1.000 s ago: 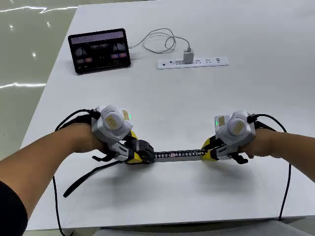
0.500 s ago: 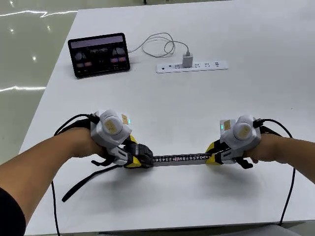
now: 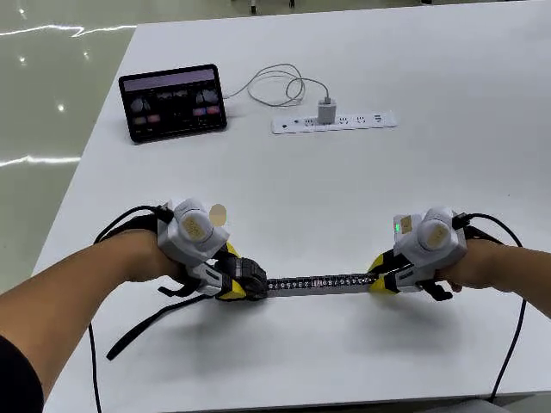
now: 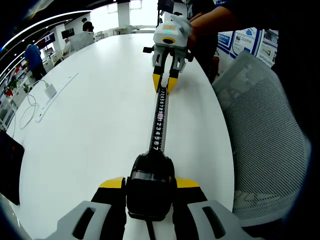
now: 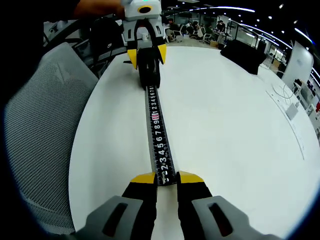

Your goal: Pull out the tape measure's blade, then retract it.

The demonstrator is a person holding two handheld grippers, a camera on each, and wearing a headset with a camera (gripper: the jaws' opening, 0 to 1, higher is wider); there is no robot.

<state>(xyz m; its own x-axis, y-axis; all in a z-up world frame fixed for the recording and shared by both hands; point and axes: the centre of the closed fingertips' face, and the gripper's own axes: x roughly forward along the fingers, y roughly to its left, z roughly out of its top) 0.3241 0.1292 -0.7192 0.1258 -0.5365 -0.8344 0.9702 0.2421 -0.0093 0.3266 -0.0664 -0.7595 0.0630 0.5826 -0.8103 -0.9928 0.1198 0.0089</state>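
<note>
Close to the table's [image 3: 344, 198] front edge, the left gripper [image 3: 231, 285] squeezes the black tape measure [image 3: 249, 277]. The right gripper [image 3: 379, 283] pinches the tip of the blade [image 3: 318, 282]. The blade looks longer than a moment ago, so the pull is working. Far back sit a tablet [image 3: 175, 101] and a power strip [image 3: 336, 121].

Tape measure [image 3: 244, 277] before tablet [image 3: 175, 101] and power strip [image 3: 334, 121]

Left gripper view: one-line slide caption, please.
Left tongs clamp the tape case while right tongs hold the blade drawn out across the white table.
</note>
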